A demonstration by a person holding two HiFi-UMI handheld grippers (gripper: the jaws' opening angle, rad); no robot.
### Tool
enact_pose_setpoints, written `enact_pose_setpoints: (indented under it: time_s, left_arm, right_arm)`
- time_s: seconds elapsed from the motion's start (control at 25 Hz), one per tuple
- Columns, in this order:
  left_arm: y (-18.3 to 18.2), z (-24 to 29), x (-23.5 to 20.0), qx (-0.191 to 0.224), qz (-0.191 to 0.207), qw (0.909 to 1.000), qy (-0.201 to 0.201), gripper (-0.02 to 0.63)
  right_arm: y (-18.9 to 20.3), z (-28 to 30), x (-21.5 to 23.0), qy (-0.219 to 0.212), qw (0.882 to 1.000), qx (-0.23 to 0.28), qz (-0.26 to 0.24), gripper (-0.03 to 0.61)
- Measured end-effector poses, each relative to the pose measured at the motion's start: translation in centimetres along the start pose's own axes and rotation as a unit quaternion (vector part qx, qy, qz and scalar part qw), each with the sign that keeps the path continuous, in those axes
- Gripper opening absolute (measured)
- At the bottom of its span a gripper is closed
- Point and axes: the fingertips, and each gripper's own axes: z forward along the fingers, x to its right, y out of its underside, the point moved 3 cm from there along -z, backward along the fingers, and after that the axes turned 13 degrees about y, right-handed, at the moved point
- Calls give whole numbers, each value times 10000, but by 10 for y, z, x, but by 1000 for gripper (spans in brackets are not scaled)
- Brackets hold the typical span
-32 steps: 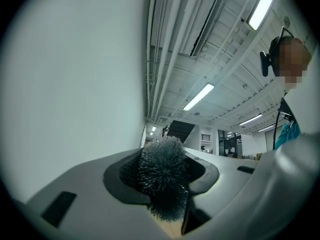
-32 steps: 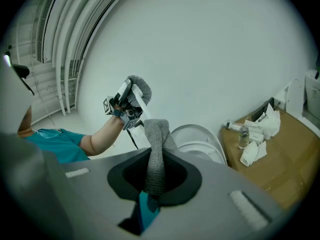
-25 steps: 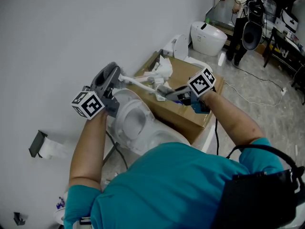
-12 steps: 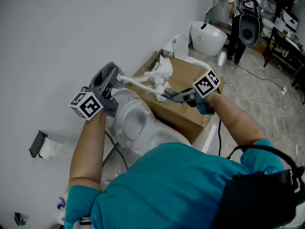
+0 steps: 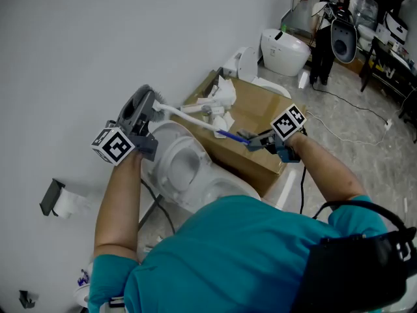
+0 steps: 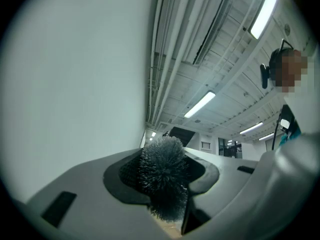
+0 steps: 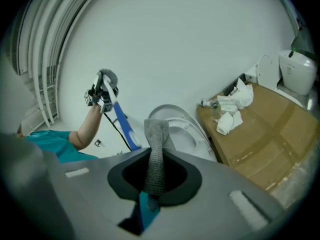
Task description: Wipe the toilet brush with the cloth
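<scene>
The toilet brush runs across the head view, its white handle (image 5: 186, 117) turning into a blue end (image 5: 229, 135). My left gripper (image 5: 151, 106) holds it at the upper left, above the toilet. In the left gripper view the grey bristle head (image 6: 162, 171) sits between the jaws of that gripper (image 6: 165, 186). My right gripper (image 5: 246, 139) is at the blue end, over the box edge. It (image 7: 155, 186) is shut on a grey cloth (image 7: 155, 154) that stands up from the jaws, with a bit of blue under it. From there the blue handle (image 7: 122, 126) climbs to the left gripper (image 7: 102, 91).
A white toilet (image 5: 179, 168) with its seat up stands under the brush, against the wall at the left. A cardboard box (image 5: 260, 119) beside it carries crumpled white paper (image 5: 221, 95). A second toilet (image 5: 283, 51), cables and a person stand farther back on the right.
My right gripper has slid down and to the right along the handle, away from the left gripper, and the blue end now shows. The left gripper has barely moved.
</scene>
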Motion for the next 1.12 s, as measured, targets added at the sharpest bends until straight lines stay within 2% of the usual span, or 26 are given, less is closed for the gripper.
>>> enact_pose_setpoints:
  time_s: [0.12,0.2,0.32,0.44,0.56,0.68,0.84,1.12]
  left_arm:
    - [-7,-12,-11,346,-260,9987,-260,170]
    - [-4,-18,-17,498,-512,9964,-448,170]
    - [9,-13,-19,653,-797,9927,-630,172]
    - [26,5,-14,732,-891,9906,-738,172]
    - [40,26,-2,728,-970,9901,-711,172]
    - [48,41,9,568,-812,9926,-695,172]
    - [54,44,16,406,-704,9942,-704,173]
    - [59,44,17,184,-557,9957,-711,172]
  right_arm:
    - [31,7,17,194,9995,-80,238,18]
    - [32,13,2,-18,9987,344,365,18]
    - [-7,31,-49,-389,9923,1170,141,18]
    - [-59,45,-98,-589,9793,1930,118,18]
    - [-100,46,-125,-316,9635,2658,32,18]
    - [-125,32,-131,47,9483,3174,-42,18]
    - [-140,24,-137,334,9382,3443,-88,18]
    - [-136,17,-131,215,9297,3674,165,18]
